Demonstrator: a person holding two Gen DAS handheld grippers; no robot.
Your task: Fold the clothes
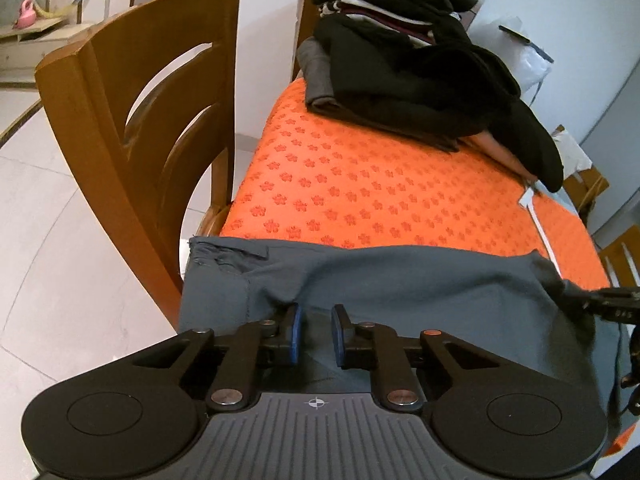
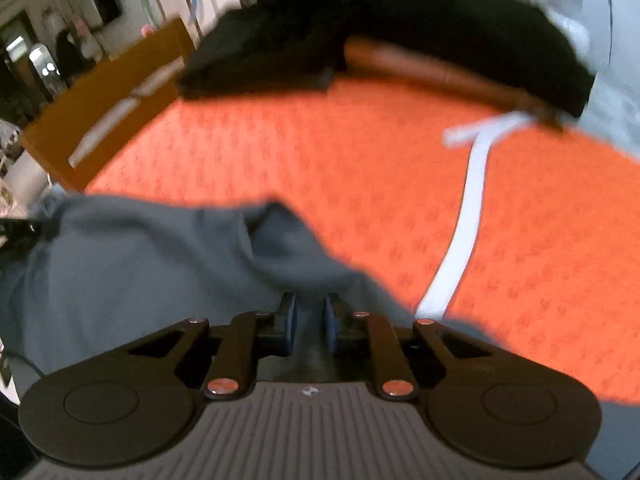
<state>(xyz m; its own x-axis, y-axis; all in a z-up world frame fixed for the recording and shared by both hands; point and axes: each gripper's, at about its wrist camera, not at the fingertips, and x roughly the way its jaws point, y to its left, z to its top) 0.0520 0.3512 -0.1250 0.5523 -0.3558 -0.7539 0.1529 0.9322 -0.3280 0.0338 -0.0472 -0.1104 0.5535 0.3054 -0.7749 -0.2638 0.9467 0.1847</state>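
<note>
A grey garment (image 1: pixel 400 288) lies over the near edge of a table covered by an orange flowered cloth (image 1: pixel 360 184). My left gripper (image 1: pixel 317 322) is over the garment's near part with a fold of grey fabric between its blue pads, jaws narrowly apart. My right gripper (image 2: pixel 310 312) pinches the same grey garment (image 2: pixel 140 256) near its right edge; it also shows at the right of the left wrist view (image 1: pixel 580 300). The right wrist view is blurred.
A heap of dark clothes (image 1: pixel 420 60) sits at the table's far side, also in the right wrist view (image 2: pixel 360 32). A wooden chair (image 1: pixel 140 128) stands at the left. A white strip (image 2: pixel 468 208) lies across the orange cloth (image 2: pixel 320 160).
</note>
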